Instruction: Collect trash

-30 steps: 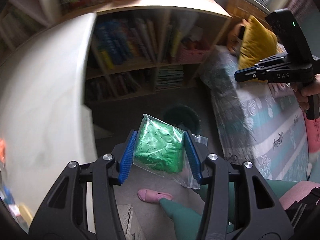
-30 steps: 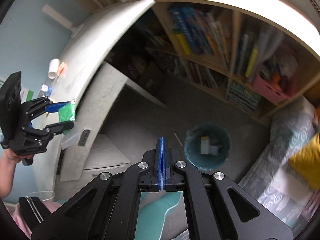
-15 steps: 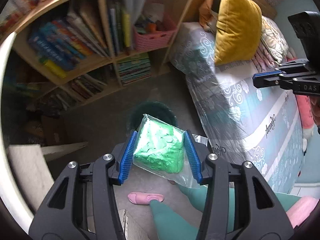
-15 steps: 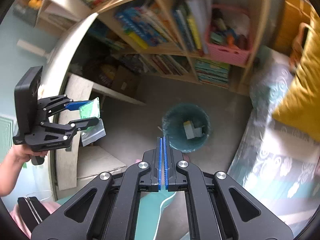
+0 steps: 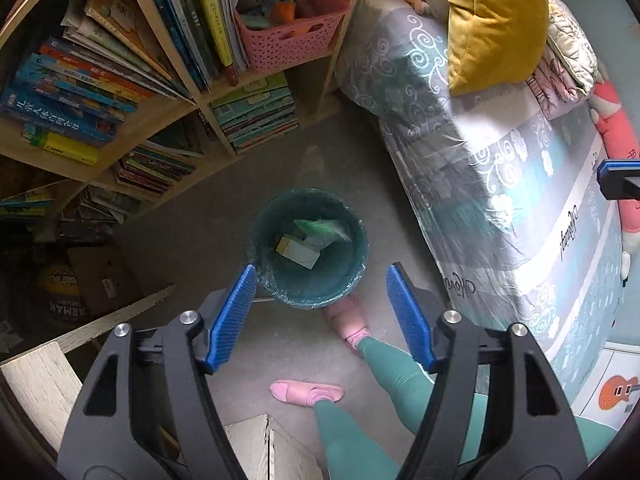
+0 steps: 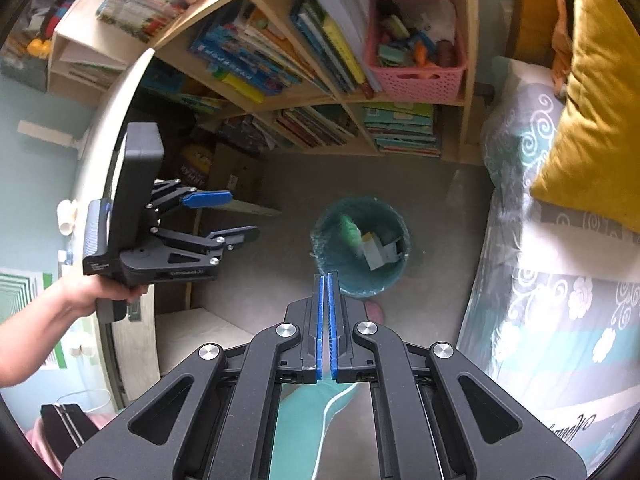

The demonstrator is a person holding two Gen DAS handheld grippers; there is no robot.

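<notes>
left wrist view: the left gripper (image 5: pixel 320 316) hangs over the bin (image 5: pixel 308 246), jaws opening with nothing between them — the green bag (image 5: pixel 320 227) is inside, the drop step. right wrist view: the right gripper (image 6: pixel 325 324) is closed, empty — next, find more trash.

Opening, empty left gripper (image 5: pixel 322 312) jaws above green-bagged trash bin (image 5: pixel 348 276).

Grey floor (image 5: pixel 192 240) with a teal bin (image 5: pixel 308 276) standing at its centre. 2 feet in pink slippers (image 5: pixel 306 392) rest on the floor at 6 o'clock of the bin, 1 touching its base. A cardboard box (image 5: pixel 100 276) sits at 9 o'clock, a bookshelf (image 5: pixel 208 106) at 11, a bed (image 5: pixel 500 208) at 3.
</notes>
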